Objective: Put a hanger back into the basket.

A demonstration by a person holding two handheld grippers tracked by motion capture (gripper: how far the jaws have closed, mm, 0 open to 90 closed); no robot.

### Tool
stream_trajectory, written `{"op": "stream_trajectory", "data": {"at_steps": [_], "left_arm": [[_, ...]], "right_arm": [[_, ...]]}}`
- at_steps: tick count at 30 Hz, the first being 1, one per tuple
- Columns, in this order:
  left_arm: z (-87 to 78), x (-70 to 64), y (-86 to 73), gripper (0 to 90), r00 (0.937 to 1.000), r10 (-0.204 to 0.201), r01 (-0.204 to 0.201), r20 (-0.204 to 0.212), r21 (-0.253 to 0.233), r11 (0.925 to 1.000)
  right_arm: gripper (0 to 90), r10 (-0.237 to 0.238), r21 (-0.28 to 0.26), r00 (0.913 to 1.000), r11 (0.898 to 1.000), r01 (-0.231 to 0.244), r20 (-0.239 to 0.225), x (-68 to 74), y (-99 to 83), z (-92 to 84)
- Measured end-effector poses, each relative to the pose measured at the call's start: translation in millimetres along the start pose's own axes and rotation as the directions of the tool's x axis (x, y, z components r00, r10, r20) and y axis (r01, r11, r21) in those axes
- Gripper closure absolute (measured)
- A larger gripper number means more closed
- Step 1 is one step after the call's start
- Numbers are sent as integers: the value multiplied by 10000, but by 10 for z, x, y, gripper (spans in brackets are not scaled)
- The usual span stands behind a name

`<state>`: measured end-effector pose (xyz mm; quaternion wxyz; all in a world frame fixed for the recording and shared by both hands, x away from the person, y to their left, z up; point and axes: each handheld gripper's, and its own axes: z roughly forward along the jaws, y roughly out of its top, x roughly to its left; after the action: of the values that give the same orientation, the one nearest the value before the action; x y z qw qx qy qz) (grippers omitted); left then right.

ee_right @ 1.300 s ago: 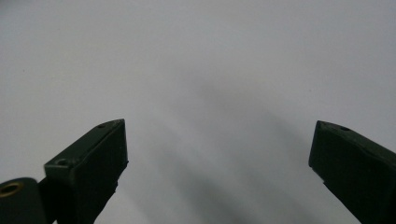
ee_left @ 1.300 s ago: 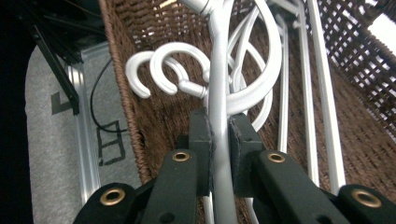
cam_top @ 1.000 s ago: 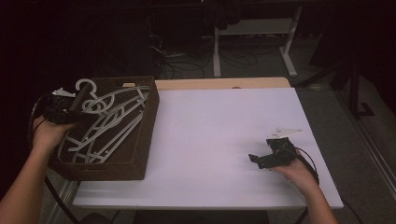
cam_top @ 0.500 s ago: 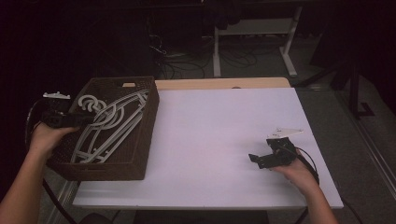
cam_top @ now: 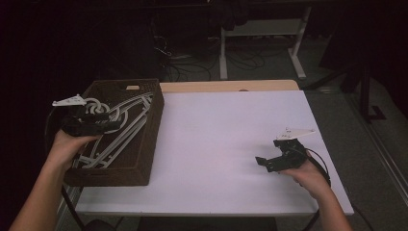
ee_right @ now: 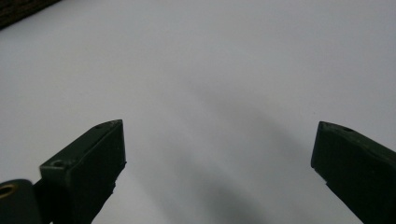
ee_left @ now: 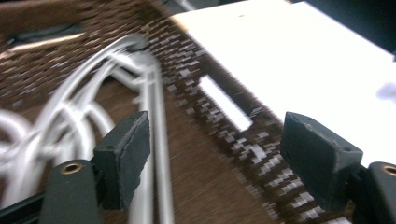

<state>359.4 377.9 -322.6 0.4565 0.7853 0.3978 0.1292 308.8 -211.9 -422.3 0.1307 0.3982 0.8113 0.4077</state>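
Left tongs (ee_left: 215, 154) have just been opening, jaws wide with nothing between them, over the white hangers (cam_top: 126, 126) in the basket (cam_top: 144, 159). Right tongs (cam_top: 269, 162) gape empty above the counter (cam_top: 216, 144).

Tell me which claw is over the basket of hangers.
The left claw; it hovers above the white hangers in the brown basket, while the right claw sits over bare table.

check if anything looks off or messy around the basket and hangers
Nothing spilled or broken. The white hangers lie in a loose, crisscrossed tangle inside the brown basket, hooks bunched toward its far left corner.
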Motion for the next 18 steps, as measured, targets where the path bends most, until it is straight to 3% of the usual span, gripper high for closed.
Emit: {"op": "stream_trajectory", "data": {"at_steps": [9, 18], "left_arm": [[212, -500, 38, 135, 9896, 790, -784, 1198, -97, 9969], [433, -800, -25, 59, 9714, 1308, -1299, 1980, -177, 9914]], "right_arm": [[4, -379, -404, 9987, 9985, 365, -353, 111, 210, -161], [0, -686, -773, 9965, 9949, 648, -473, 134, 371, -363]]}}
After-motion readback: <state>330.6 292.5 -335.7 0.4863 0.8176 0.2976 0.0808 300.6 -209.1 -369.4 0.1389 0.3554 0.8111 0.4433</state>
